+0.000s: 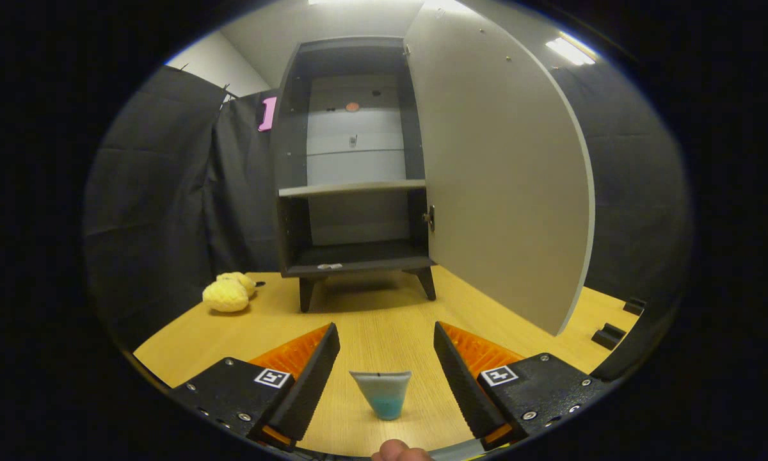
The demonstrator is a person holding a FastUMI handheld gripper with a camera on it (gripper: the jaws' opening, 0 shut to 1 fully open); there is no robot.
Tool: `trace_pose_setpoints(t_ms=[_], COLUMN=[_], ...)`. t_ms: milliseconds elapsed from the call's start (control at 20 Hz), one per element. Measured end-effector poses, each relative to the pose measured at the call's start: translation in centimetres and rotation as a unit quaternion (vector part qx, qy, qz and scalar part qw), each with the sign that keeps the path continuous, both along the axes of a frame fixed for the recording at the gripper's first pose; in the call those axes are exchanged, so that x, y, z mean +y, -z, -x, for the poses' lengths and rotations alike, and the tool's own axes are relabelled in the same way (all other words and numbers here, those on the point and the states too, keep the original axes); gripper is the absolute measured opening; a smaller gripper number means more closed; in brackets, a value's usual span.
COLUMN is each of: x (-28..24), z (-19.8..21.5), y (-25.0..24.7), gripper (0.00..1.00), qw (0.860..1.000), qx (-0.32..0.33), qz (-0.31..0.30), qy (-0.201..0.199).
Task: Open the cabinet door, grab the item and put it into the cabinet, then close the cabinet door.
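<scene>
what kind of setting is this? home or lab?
Looks like a staged test booth, not a home. Black cloth walls surround a wooden table with a small cabinet on it, door open. The tool is open, a small tube between its fingers.

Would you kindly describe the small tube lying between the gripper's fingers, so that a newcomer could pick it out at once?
Start at the dark cabinet with its door swung open, standing on the wooden table. Come forward across the table to the open gripper; the tube lies between its fingers, touching neither. It is small, pale and translucent with a blue lower end, unlike the fluffy yellow toy left of the cabinet.
</scene>
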State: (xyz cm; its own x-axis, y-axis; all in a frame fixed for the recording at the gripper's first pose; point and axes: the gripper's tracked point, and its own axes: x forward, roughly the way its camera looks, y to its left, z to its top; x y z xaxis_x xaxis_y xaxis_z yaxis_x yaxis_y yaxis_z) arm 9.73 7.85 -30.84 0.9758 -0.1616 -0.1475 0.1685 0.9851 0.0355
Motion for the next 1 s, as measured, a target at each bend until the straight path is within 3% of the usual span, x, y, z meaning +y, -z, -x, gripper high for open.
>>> trace_pose_setpoints(t_ms=[250, 450, 550, 600, 800, 1000], x=[0.2, 0.3, 0.2, 0.4, 0.3, 1.0], z=[-0.7, -0.9, -1.1, -1.3, -1.0, -1.4], y=[5.8, 7.3, 7.4, 7.7, 5.9, 1.0], gripper=[0.92, 0.87, 0.73, 0.57, 0.54, 0.54], qw=[0.999, 0.999, 0.999, 0.999, 0.999, 0.999], qx=[0.031, 0.026, 0.031, 0.036, 0.040, 0.029], qz=[-0.027, -0.035, -0.021, -0.022, -0.020, -0.014], qy=[0.013, 0.009, 0.003, 0.000, 0.002, -0.010])
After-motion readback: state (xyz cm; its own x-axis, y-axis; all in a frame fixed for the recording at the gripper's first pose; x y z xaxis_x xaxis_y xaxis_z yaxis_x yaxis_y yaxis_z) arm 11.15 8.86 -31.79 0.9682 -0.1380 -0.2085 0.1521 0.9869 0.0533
